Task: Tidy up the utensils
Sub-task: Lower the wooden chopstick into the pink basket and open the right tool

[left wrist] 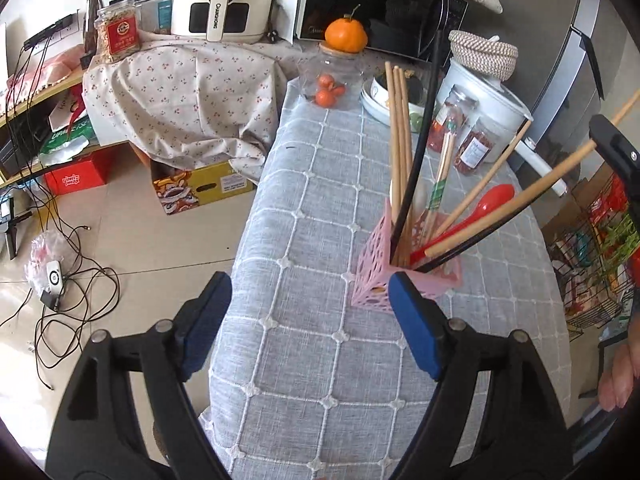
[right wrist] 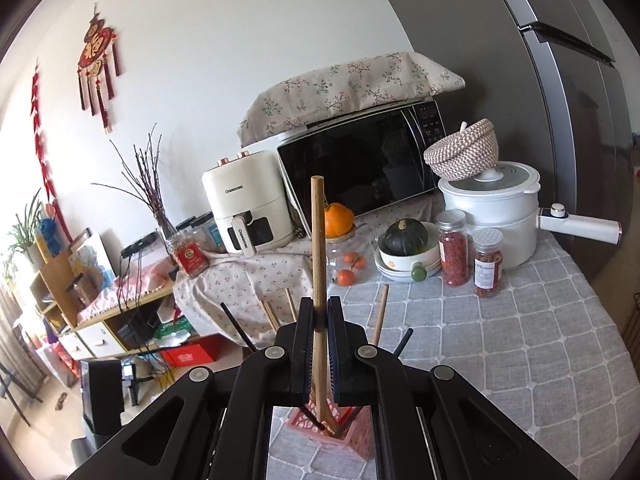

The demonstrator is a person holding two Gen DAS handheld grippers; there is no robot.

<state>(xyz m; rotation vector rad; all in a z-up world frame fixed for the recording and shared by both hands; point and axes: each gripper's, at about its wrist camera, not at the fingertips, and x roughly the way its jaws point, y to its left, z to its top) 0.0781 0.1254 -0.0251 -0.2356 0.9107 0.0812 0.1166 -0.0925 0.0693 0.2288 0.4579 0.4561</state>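
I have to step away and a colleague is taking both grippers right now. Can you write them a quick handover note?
Right gripper: shut on a wooden utensil, whose lower end is already inside the pink holder.
Left gripper: open, empty, hovering over the table just before the holder.
Done: chopsticks, a red spoon and black sticks stand in the holder.
Left: release the wooden utensil. No loose utensils are visible on the table.
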